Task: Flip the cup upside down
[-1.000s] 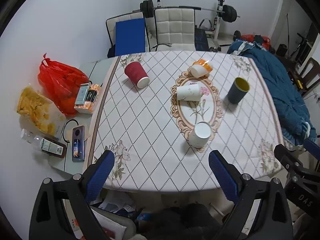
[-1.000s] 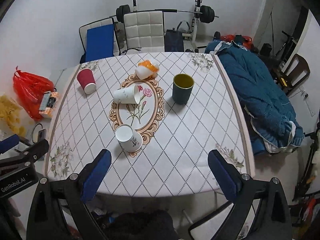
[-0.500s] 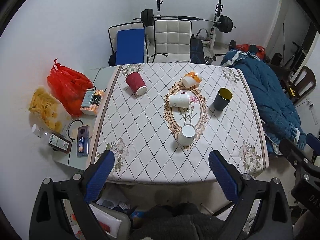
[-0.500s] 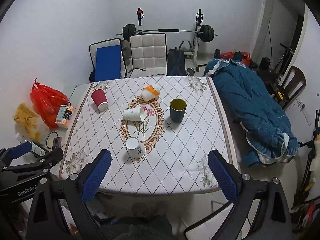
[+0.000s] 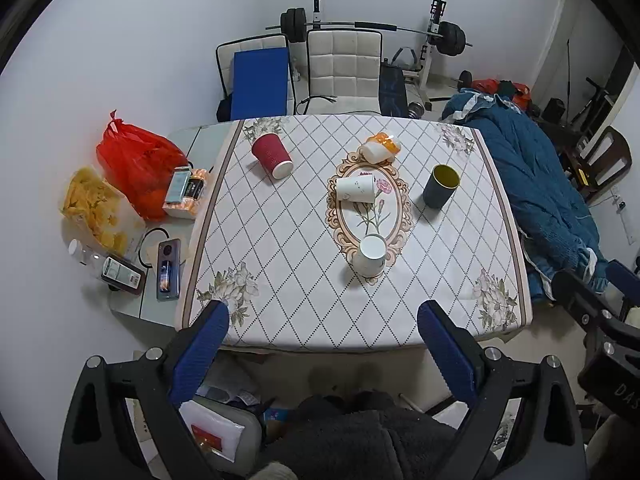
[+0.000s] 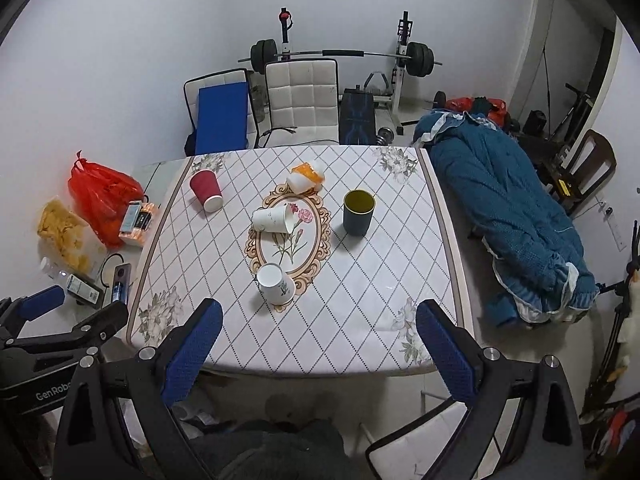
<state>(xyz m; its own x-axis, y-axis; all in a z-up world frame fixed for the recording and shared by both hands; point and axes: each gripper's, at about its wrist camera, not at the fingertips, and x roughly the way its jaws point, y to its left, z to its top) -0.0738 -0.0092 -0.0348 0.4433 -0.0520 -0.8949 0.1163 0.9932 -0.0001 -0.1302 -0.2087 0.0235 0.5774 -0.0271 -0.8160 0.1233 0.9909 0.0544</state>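
1. Left wrist view: left gripper [image 5: 322,326] at bottom centre, fingers wide apart, empty, hanging short of the table [image 5: 280,240]. Dark cup [image 5: 441,186] upright, mouth up, right of centre; white cup [image 5: 370,255] apparently inverted mid-frame.
2. Right wrist view: right gripper [image 6: 318,324] at bottom centre, fingers spread, holding nothing. Dark cup [image 6: 358,212] standing centre-right.
3. Likely step: pre-approach. Next: reaching forward to the upright cup, gripping its wall, turning it over.
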